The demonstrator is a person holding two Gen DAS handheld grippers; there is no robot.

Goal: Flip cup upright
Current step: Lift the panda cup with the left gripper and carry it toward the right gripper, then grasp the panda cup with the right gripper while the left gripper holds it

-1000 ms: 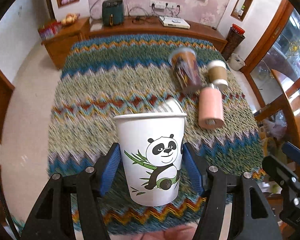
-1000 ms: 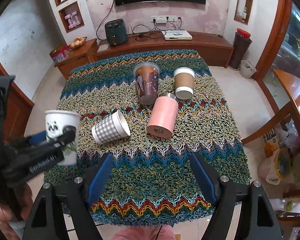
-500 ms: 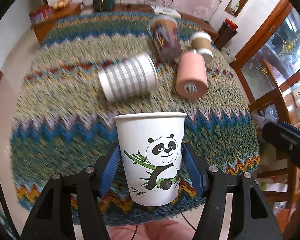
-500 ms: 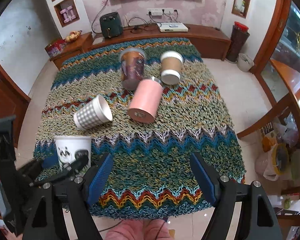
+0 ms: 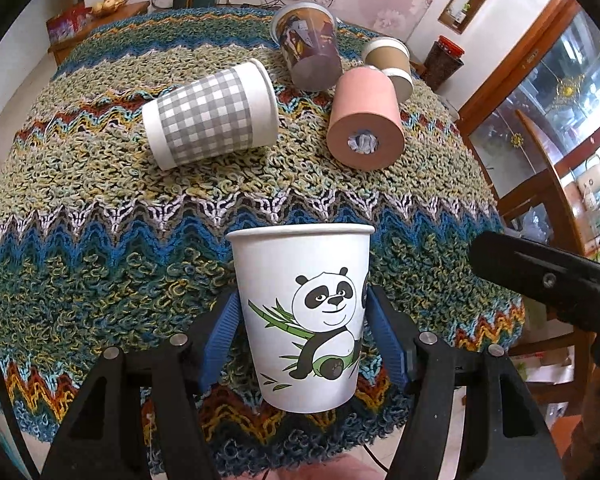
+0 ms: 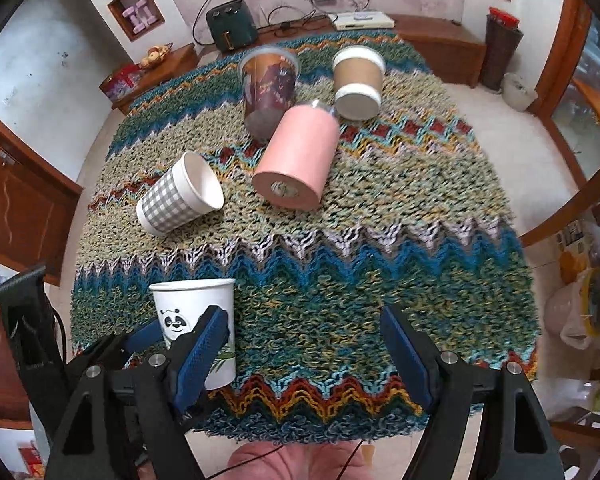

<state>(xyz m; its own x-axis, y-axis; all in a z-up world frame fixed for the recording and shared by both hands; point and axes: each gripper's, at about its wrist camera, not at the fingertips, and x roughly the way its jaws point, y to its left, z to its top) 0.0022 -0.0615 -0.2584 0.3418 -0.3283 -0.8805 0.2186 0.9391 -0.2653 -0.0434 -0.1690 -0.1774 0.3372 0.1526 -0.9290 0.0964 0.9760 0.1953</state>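
My left gripper (image 5: 302,322) is shut on a white panda cup (image 5: 304,312), held upright with its mouth up, low over the near edge of the zigzag woven cloth (image 5: 100,232). The panda cup also shows in the right wrist view (image 6: 196,312), near the cloth's front left corner. My right gripper (image 6: 304,348) is open and empty over the cloth's front edge, to the right of the panda cup.
A grey checked cup (image 5: 212,114) lies on its side at mid-left. A pink cup (image 5: 366,120), a dark printed cup (image 5: 310,46) and a brown cup (image 5: 390,60) lie further back. Wooden chairs (image 6: 572,216) stand at the right.
My left gripper has carried the panda cup down and toward the front left of the cloth, still upright. My right gripper has stayed open and moved nearer the table.
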